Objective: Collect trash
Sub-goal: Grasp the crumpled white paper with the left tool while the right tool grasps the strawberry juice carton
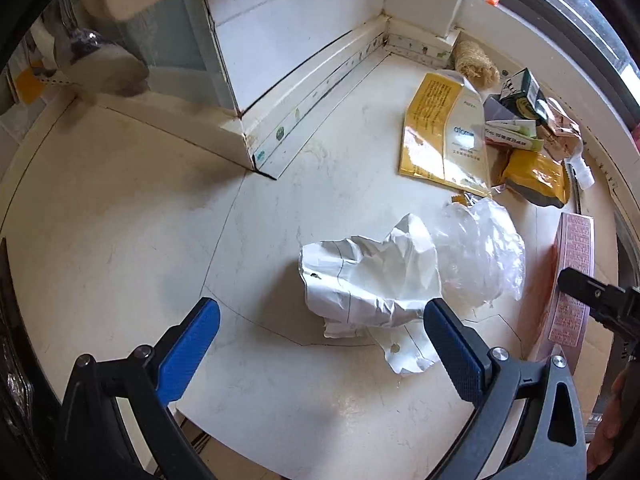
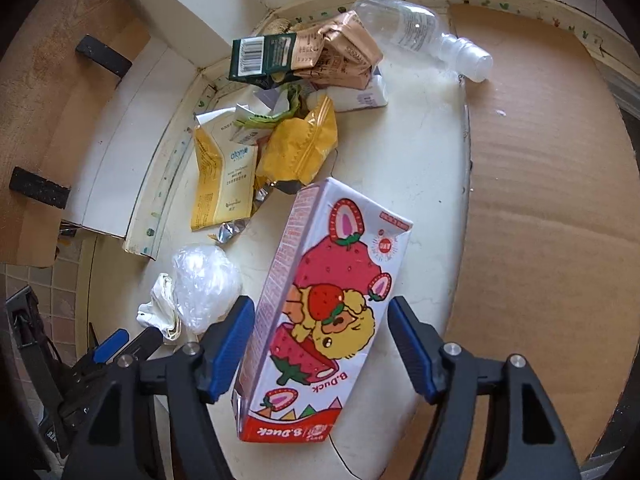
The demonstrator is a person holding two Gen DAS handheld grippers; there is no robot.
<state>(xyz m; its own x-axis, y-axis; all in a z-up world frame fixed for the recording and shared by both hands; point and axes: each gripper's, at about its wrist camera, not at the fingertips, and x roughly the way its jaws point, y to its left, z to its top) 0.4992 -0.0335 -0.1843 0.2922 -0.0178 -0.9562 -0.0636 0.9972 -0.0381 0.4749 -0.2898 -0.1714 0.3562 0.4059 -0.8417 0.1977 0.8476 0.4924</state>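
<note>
Trash lies on a pale tiled floor. In the left wrist view a crumpled white paper bag [image 1: 368,280] sits just ahead of my open left gripper [image 1: 320,344], beside a clear plastic wrap [image 1: 480,252]. In the right wrist view a strawberry B.Duck box [image 2: 324,304] lies between the spread fingers of my open right gripper [image 2: 320,344]; the left finger [image 2: 230,348] is close to its side, the right finger stands apart. The box edge also shows in the left wrist view [image 1: 570,280]. The paper [image 2: 158,312] and the wrap [image 2: 206,284] lie left of the box.
A pile at the corner holds a yellow pouch [image 1: 444,128], a yellow bag [image 2: 300,144], a green carton [image 2: 264,58], gold wrappers [image 2: 340,52] and a clear bottle [image 2: 420,28]. Cardboard [image 2: 552,200] covers the floor to the right. A white baseboard [image 1: 312,84] runs behind.
</note>
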